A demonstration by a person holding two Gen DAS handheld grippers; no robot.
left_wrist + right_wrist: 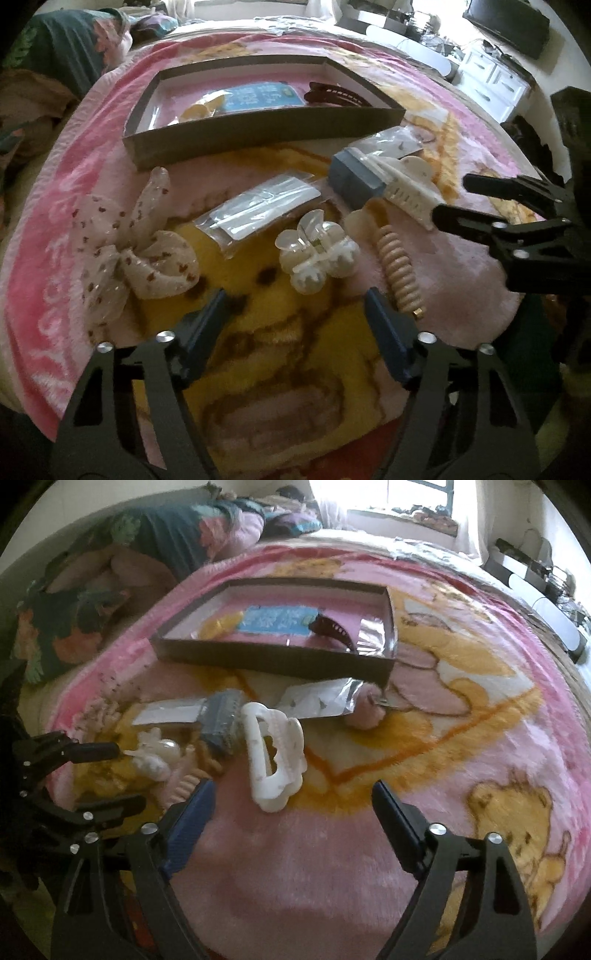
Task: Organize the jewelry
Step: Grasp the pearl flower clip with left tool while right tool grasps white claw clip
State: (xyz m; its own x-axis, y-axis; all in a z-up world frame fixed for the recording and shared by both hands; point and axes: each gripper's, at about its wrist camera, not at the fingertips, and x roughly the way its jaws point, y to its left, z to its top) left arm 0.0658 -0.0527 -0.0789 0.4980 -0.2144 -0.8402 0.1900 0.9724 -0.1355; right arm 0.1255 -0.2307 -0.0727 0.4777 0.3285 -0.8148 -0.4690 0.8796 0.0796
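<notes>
A dark-walled shallow box [258,136] [277,661] with a pink floor holds a blue card, a yellow piece and a dark brown hair clip [334,631]. In front of it several pieces lie on the blanket. My left gripper [295,299] [127,775] is open just short of a small pearly claw clip [317,254] [155,755], with nothing between its pads. My right gripper [293,788] [452,199] is open too, with a large white claw clip [275,753] [410,192] just ahead of its fingertips and not gripped.
Also on the pink bear blanket [480,738] are a spotted fabric bow [129,251], clear packets [258,206] [317,701], a blue claw clip [354,181] [221,723] and a beige ribbed clip [399,269]. Pillows [166,531] lie behind; a white dresser [495,85] stands to the right.
</notes>
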